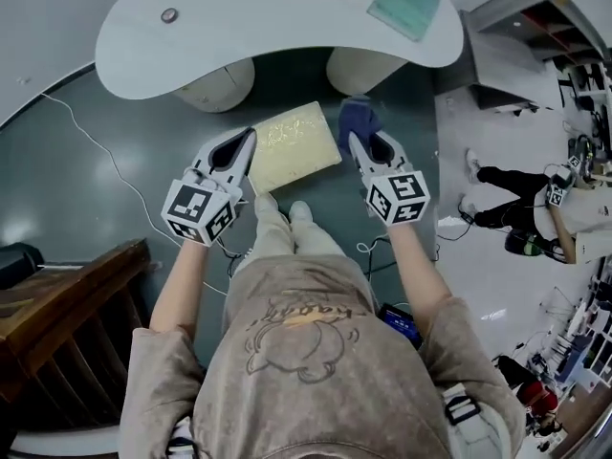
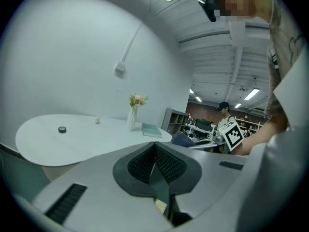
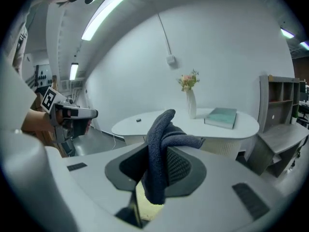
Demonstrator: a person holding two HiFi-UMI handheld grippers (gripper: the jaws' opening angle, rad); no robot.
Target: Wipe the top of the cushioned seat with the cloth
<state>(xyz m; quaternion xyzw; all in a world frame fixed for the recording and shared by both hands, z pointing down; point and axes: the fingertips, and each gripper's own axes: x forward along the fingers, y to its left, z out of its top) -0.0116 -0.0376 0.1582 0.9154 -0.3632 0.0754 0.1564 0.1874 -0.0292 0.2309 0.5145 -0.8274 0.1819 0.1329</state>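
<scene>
The cushioned seat (image 1: 292,147) is a pale yellow square on the dark floor, in front of the person's feet. My right gripper (image 1: 356,140) hangs over its right edge, shut on a dark blue cloth (image 1: 358,118). In the right gripper view the cloth (image 3: 161,153) is pinched between the jaws and droops over them, with a sliver of the yellow seat (image 3: 145,200) below. My left gripper (image 1: 247,142) is at the seat's left edge, shut with nothing between its pads (image 2: 155,161). A bit of yellow seat (image 2: 161,206) shows under it.
A white curved table (image 1: 277,22) stands just beyond the seat, carrying a green book (image 1: 404,3) and a small dark disc (image 1: 169,14). A wooden piece of furniture (image 1: 57,299) is at the left. A white cable (image 1: 96,146) crosses the floor. Another person (image 1: 535,208) stands at the right.
</scene>
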